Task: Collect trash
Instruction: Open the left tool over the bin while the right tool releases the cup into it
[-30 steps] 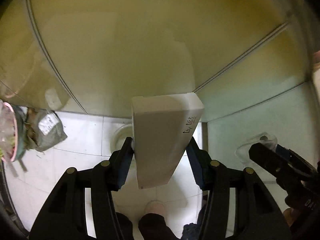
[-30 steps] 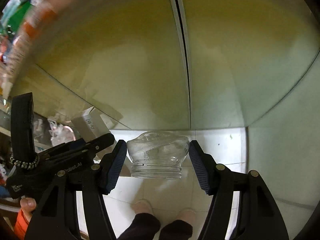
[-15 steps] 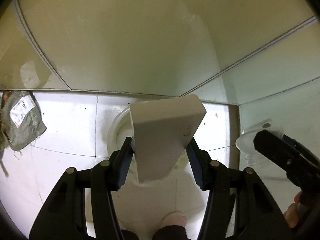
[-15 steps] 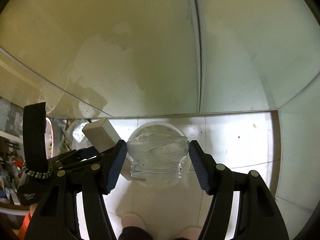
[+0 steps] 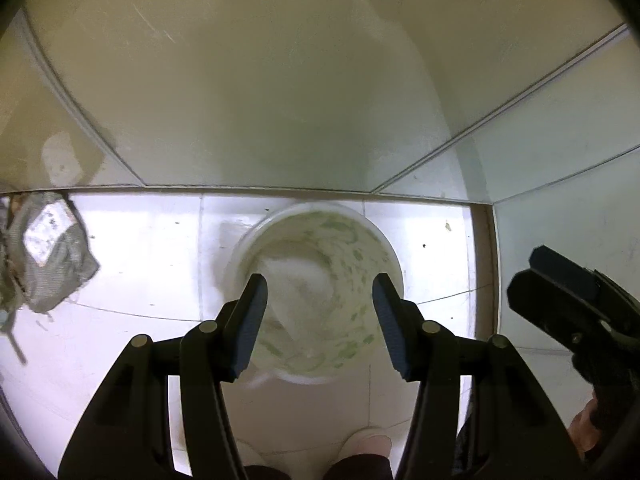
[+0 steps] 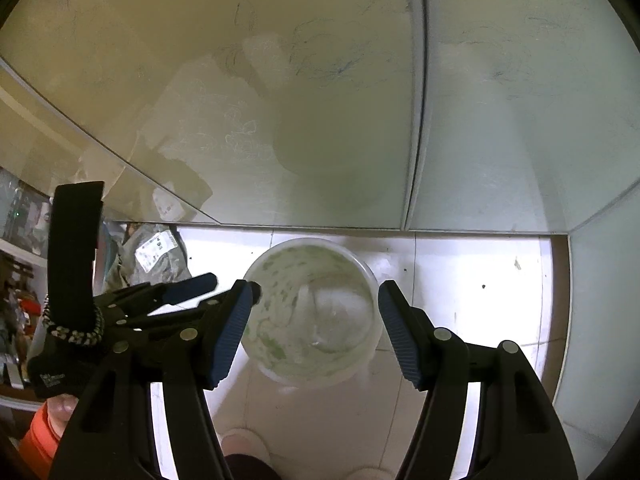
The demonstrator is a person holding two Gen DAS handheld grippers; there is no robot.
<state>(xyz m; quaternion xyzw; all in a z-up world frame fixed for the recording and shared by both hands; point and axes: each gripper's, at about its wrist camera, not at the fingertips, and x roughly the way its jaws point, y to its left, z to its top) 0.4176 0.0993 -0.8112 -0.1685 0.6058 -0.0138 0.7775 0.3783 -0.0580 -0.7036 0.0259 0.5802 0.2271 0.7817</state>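
Item: one white bin (image 5: 256, 240), round, standing on the tiled floor (image 5: 140, 248) against the foot of the wall (image 5: 280, 100). Its mouth faces straight up at us; the inside is streaked with green. It lies directly below and between both pairs of tongs, so whatever comes next turns on that vertical line.

Left tongs (image 5: 318, 308): one pair, spread wide, nothing between the pads. They hang over the bin's mouth.

Right tongs (image 6: 316, 320): one pair, likewise spread and empty, also above the bin (image 6: 360, 272). In the right view the left tongs (image 6: 236, 288) show just beside them, on their left. We judge neither hand nearer; both sit over the opening.

Contents of the bin: one pale boxy shape (image 5: 296, 280), blurred, lying inside toward the left wall, long side running roughly front to back. In the right view one clear, glassy rounded thing (image 6: 336, 312) shows within; we cannot name it surely.

Loose on the floor: one grey crumpled parcel bag (image 5: 48, 256) with a white label, well to the left of the bin and apart from it. In our judgement this is the next piece of trash, and the left hand is the nearer to it.

Also counted: two shoe tips (image 5: 368, 444) at the bottom edge.
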